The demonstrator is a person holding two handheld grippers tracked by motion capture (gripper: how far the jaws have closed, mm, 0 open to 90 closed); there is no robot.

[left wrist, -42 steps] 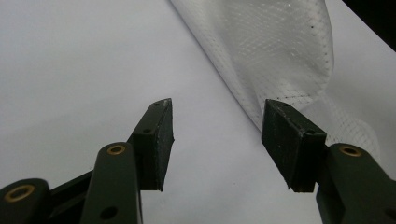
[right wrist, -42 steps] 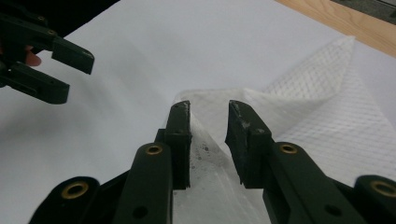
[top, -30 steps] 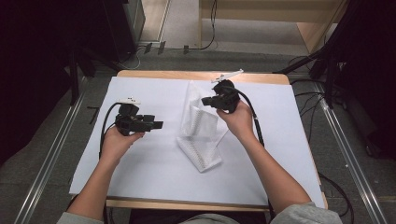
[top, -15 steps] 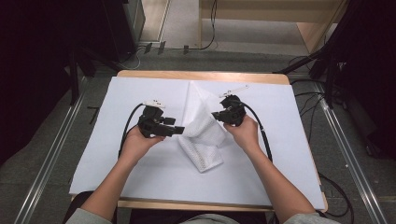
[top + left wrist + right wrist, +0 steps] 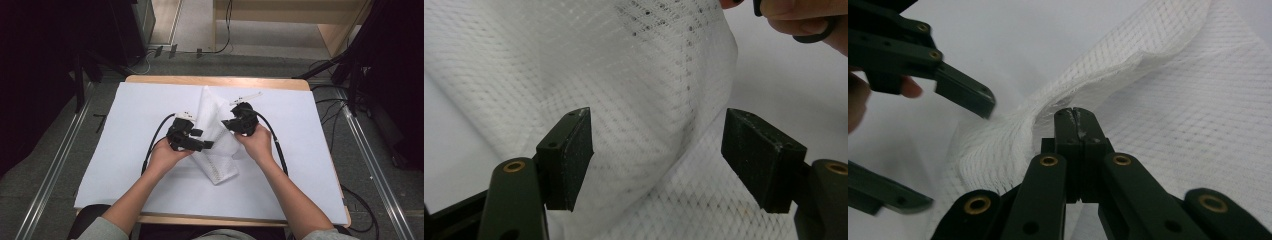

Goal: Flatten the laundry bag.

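Note:
A white mesh cloth (image 5: 215,145) lies crumpled in the middle of the white-covered table (image 5: 125,165). My right gripper (image 5: 228,124) is at its right side, shut, with a raised fold of the mesh (image 5: 1108,75) pinched at the tips of the right gripper (image 5: 1073,113). My left gripper (image 5: 207,146) reaches in from the left and is open. In the left gripper view the left gripper (image 5: 659,145) has a lifted hump of the mesh (image 5: 639,85) between its pads (image 5: 571,155) without touching them. The left gripper (image 5: 923,140) stands open at the left of the right gripper view.
White sheet covers the wooden table, whose edge (image 5: 210,80) shows at the back. Cables (image 5: 155,140) trail from both grippers. Metal rails (image 5: 55,165) run along the floor on either side, and dark equipment (image 5: 100,35) stands at the back left.
The left gripper has moved right, up to the mesh, and now straddles a fold. The right gripper has come slightly nearer and leftward, still holding the mesh, which is more bunched up.

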